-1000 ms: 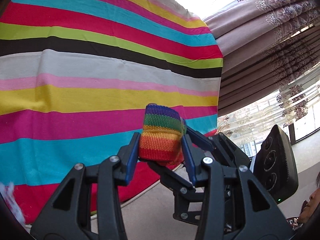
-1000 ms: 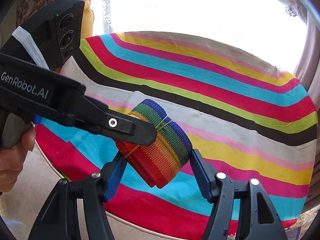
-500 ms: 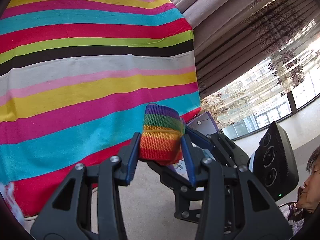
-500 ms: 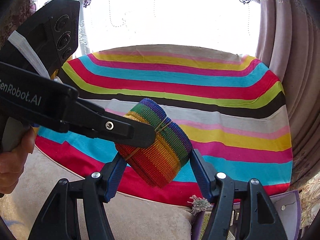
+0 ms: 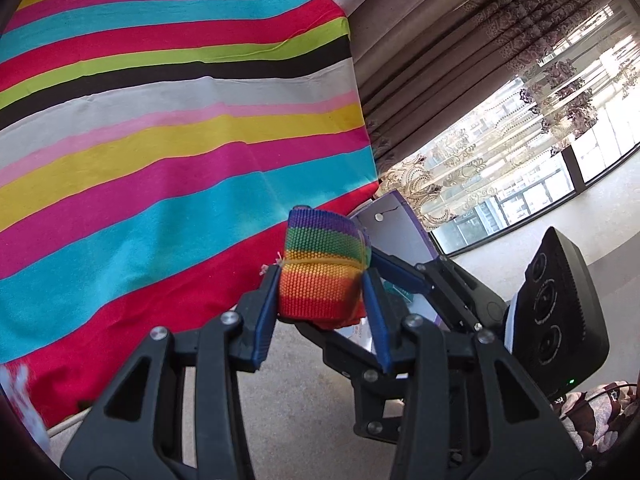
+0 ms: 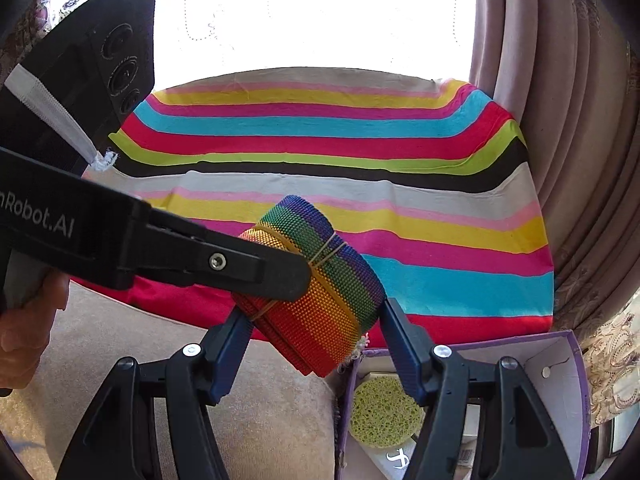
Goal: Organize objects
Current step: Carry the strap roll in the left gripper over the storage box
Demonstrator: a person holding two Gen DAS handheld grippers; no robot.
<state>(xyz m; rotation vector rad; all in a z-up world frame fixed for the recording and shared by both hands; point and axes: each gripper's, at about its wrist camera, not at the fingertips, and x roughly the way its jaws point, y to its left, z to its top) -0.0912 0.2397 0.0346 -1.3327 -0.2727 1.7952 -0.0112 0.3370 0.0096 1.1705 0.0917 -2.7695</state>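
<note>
Rainbow webbing roll (image 5: pixel 322 270), bound with yellow rubber bands, held up in the air, clear of the striped cloth (image 5: pixel 160 128) and the beige surface (image 6: pixel 260 420). Left gripper (image 5: pixel 320 300) pinched on the roll, blue pads pressed flat against its two sides. Right gripper (image 6: pixel 314 344) spread around the same roll in the right wrist view: left pad touching or almost touching the red end, right pad just beside the far edge with a small gap, so not clamped, at most grazing. Left gripper's finger (image 6: pixel 256 270) lay across the top of the roll there, coming in from the left. Key relation: roll's long axis tilted, purple end up and away, red end down and toward the right gripper, low end hanging just above the near left corner of the open purple box (image 6: pixel 560 364). Box lay lower right of the roll, below and in front of the right gripper, with a green round sponge (image 6: pixel 384 414) and a white pack (image 6: pixel 394 458) already inside. Box also seen behind the roll in the left wrist view (image 5: pixel 400 232). Judged: handover or joint carry toward the box; right gripper nearer to the box, so drop likely down and right. Risk: roll snagging the box wall, frayed threads at the edge.
</note>
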